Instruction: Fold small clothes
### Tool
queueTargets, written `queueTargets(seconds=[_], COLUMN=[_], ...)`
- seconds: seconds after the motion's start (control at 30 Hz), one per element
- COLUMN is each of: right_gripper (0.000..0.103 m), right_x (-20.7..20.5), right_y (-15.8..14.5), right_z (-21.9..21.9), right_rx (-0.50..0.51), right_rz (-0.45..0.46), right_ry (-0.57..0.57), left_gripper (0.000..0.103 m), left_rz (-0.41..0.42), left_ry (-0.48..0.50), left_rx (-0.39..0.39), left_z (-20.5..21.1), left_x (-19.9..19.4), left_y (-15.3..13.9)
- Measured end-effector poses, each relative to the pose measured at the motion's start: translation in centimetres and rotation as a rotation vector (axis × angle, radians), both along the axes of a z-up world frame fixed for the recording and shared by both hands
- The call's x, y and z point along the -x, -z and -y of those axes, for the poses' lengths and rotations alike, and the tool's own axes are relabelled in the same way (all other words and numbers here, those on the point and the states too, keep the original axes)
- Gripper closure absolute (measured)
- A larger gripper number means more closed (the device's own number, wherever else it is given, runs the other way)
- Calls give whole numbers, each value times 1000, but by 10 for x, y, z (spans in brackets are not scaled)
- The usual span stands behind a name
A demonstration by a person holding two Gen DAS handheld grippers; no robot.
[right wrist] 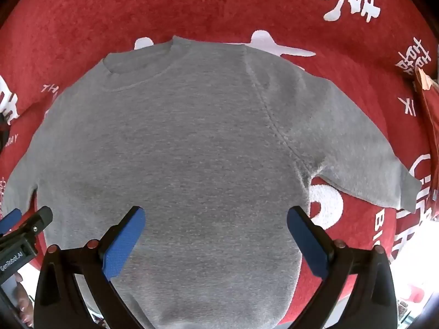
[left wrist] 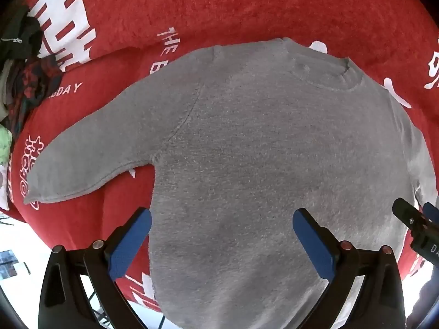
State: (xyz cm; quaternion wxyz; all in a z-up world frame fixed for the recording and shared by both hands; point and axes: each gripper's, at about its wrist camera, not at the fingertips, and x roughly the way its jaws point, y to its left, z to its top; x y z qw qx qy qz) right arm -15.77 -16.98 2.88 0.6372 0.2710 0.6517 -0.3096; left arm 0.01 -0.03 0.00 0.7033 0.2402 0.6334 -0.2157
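Note:
A small grey sweatshirt (left wrist: 260, 150) lies flat on a red cloth with white lettering (left wrist: 219, 8), collar away from me, both sleeves spread out. My left gripper (left wrist: 222, 219) is open above the lower left part of the body, near the left sleeve (left wrist: 90, 161). My right gripper (right wrist: 216, 216) is open above the lower right part of the sweatshirt (right wrist: 178, 142), near the right sleeve (right wrist: 365, 159). Each gripper also shows at the edge of the other's view: the right one (left wrist: 414, 219) and the left one (right wrist: 24, 222). Neither holds anything.
A pile of dark and patterned clothes (left wrist: 24, 82) lies at the far left on the red cloth. A brown object (right wrist: 425, 82) sits at the right edge. White floor (left wrist: 16, 241) shows beyond the cloth's near edge.

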Motion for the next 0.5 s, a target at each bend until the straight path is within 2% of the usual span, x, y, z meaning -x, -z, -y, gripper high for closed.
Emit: queueTargets(seconds=[0.27,0.5], right_gripper=[0,0], right_x=[-4,-3], right_y=[0,-1], right_z=[-2,0], right_rx=[-1,-5], right_rz=[-1,-1], right_ry=[-9,-18], left_gripper=[0,0], left_rz=[-7,27], left_ry=[10,15], left_rx=[-3,-9], left_z=[-4,-5], left_x=[-2,6], left_y=[-1,-3])
